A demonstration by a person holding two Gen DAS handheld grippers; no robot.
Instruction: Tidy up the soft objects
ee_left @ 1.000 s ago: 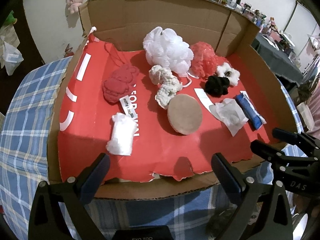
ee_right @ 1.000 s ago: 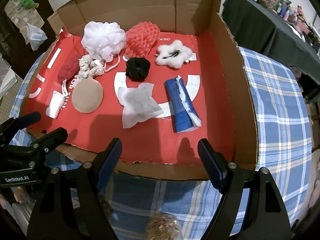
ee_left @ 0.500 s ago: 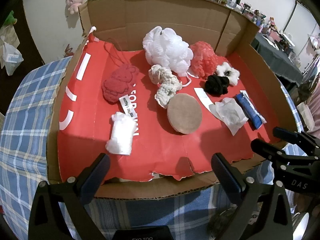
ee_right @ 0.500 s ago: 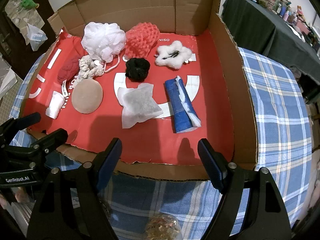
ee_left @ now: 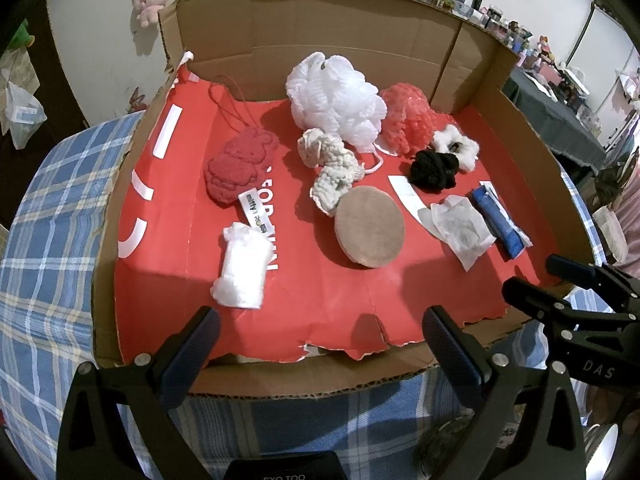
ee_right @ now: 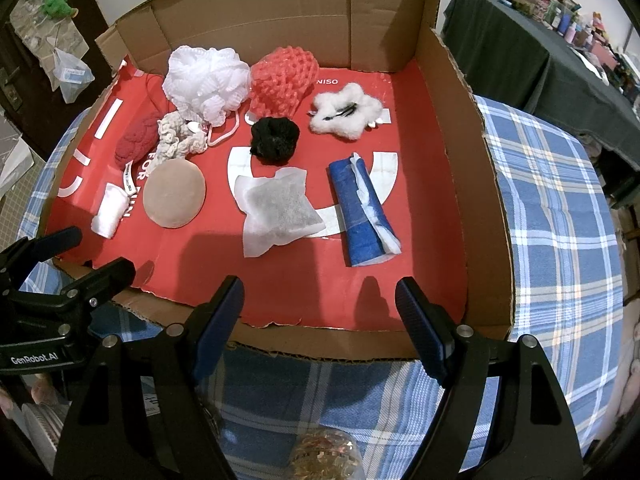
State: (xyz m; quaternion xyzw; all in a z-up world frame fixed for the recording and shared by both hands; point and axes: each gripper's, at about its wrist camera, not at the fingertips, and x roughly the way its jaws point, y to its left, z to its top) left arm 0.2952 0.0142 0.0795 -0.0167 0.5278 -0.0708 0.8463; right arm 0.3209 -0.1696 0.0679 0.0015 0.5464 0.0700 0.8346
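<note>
Blue roll [ee_right: 362,210] lies lengthwise toward the box's back wall; both tools [ee_left: 320,344] [ee_right: 320,312] spread, empty.

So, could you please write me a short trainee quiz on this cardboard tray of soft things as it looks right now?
1. True or false: the black scrunchie lies between the white bath pouf and the blue cloth roll.
2. Which item lies nearest the left claw? A) cotton wad B) red mesh pouf C) white fluffy hair clip
3. Fill in: the right claw is ____ and holds nothing.

Key: 1 true; 2 A; 3 open.
</note>
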